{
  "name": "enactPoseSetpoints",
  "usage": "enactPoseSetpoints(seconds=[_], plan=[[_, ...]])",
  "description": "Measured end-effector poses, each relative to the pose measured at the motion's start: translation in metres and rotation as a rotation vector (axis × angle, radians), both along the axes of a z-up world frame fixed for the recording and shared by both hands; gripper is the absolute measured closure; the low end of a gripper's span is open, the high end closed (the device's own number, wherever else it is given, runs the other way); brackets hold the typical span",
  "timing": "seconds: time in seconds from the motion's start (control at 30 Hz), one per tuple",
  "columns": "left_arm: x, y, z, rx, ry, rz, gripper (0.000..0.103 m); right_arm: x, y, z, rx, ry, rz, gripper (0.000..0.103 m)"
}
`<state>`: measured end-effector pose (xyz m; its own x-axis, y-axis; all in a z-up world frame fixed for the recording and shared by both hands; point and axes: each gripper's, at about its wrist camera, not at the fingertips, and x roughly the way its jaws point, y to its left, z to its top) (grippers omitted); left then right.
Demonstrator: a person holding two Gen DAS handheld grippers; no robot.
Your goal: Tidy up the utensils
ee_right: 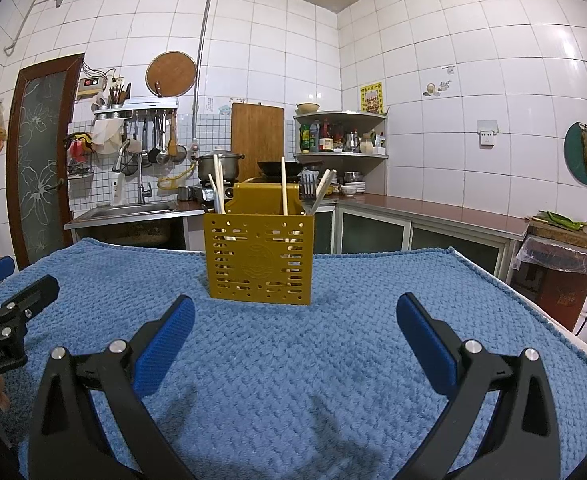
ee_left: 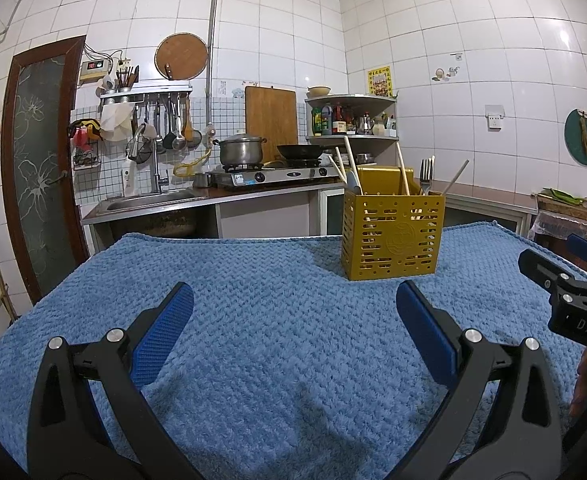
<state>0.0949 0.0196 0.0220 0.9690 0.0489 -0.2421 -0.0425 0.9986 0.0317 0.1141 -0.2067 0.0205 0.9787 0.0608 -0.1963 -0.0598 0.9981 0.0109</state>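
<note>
While both of my claws hover low over the blue knitted cloth [ee_left: 273, 300] that covers the desk, neither of them holds anything. My left claw [ee_left: 293, 308] has its blue-padded fingers spread wide apart, with only bare cloth between them. My right claw [ee_right: 295, 316] is spread just as wide, and in its own view the yellow slotted utensil holder [ee_right: 258, 258] stands upright on the cloth straight ahead, beyond the fingertips and not touching them. From the left wrist view that same holder sits ahead and off to the right, near the far edge of the desk.

Inside the holder, pale chopsticks [ee_right: 283, 184] stand upright or lean outward, and a metal fork [ee_left: 425, 172] rises tines-up on its right side. I cannot tell which inner compartment each piece sits in.

My right claw also shows at the right edge of the left wrist view, well apart from the holder. Behind the desk are a steel sink [ee_left: 149, 200] and a gas stove [ee_left: 277, 174] carrying a pot [ee_left: 240, 150] and a dark wok [ee_left: 299, 151].
</note>
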Motion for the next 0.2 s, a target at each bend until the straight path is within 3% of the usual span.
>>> enactPoseSetpoints(seconds=[0.2], plan=[[-0.0008, -0.0001, 0.0017, 0.0, -0.001, 0.004, 0.005, 0.0001, 0.0, -0.0001, 0.001, 0.0, 0.001, 0.004]])
